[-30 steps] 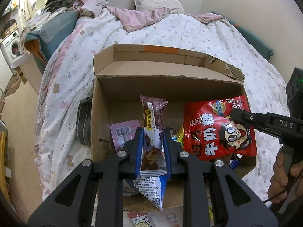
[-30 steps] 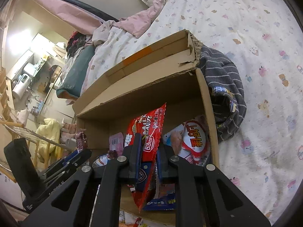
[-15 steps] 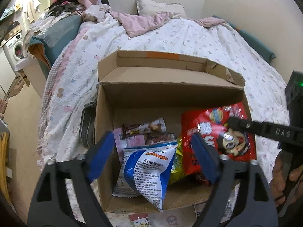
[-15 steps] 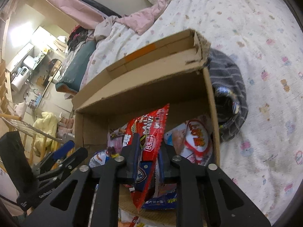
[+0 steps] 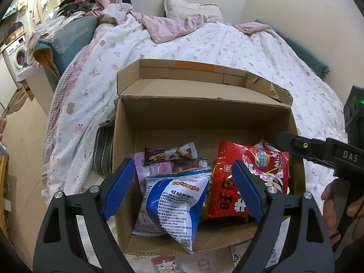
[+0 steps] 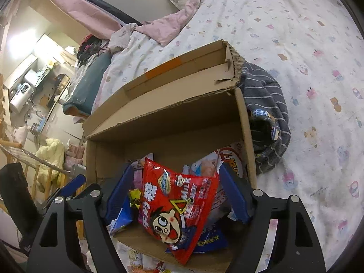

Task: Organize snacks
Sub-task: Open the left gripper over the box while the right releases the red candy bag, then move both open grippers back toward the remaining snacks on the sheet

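An open cardboard box [image 5: 204, 113] on the bed holds several snack packets. My left gripper [image 5: 182, 168] stands open over its front left part. Under the jaws a blue-and-white bag [image 5: 177, 202] lies loose, leaning over the box's front edge. A brown chocolate bar wrapper [image 5: 168, 153] lies behind it. My right gripper [image 6: 177, 170] hangs over the box [image 6: 170, 122] with its jaws opening. A red milk candy bag [image 6: 177, 204] sits between the fingers, and the pads do not touch it. The left wrist view shows this red bag [image 5: 248, 182] resting in the box's right half.
A dark striped garment [image 6: 268, 113] is bunched against the box's right wall. The bed's patterned quilt [image 5: 227, 45] spreads behind and to the right. More packets [image 5: 163, 264] lie in front of the box. A person's hand [image 5: 334, 204] holds the right gripper's handle.
Both grippers opened. The left let go of the brown wrapper and blue-and-white bag, which dropped into the box. The right released the red bag, which tipped from edge-on to face-up.
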{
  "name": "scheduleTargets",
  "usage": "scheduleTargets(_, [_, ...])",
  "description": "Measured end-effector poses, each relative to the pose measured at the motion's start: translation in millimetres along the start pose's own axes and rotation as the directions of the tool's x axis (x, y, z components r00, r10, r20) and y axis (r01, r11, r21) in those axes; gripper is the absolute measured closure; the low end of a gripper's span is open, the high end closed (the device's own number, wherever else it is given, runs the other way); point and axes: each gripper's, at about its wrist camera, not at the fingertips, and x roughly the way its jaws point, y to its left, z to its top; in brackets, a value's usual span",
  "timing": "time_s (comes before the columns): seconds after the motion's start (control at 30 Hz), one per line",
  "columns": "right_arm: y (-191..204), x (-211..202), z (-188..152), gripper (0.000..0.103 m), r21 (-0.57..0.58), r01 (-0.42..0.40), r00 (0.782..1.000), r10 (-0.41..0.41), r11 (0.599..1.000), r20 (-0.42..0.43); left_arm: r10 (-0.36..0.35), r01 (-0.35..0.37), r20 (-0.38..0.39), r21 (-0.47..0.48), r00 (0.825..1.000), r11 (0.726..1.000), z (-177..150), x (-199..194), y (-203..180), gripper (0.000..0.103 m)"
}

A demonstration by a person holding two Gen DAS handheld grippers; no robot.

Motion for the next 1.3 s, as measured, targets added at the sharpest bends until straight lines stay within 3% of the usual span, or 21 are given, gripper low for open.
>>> scheduleTargets(0.33, [7.8,-5.1,-3.1,0.023,-0.054,0.021,1.0,-0.02,0.998,0.006,-0.012,0.012,-0.008,-0.022,1.0,1.0,-5.4,-5.1,1.5,0.018])
scheduleTargets(0.77, [23.3,-43.3,-30.1,0.023,-0.087,0.004,0.999,-0.001,0.996,0.039,-0.034,0.034,0.006,-0.065,0.999,0.997,-25.1,-44.3,7.3,0.018])
scheduleTargets(1.3, [26.6,-76.9,-75.1,0.023,-0.077,0.009,0.999,-0.006,0.997,0.039,0.014,-0.014,0.002,-0.074,1.0,0.997,-67.3,-77.7,15.0,0.018])
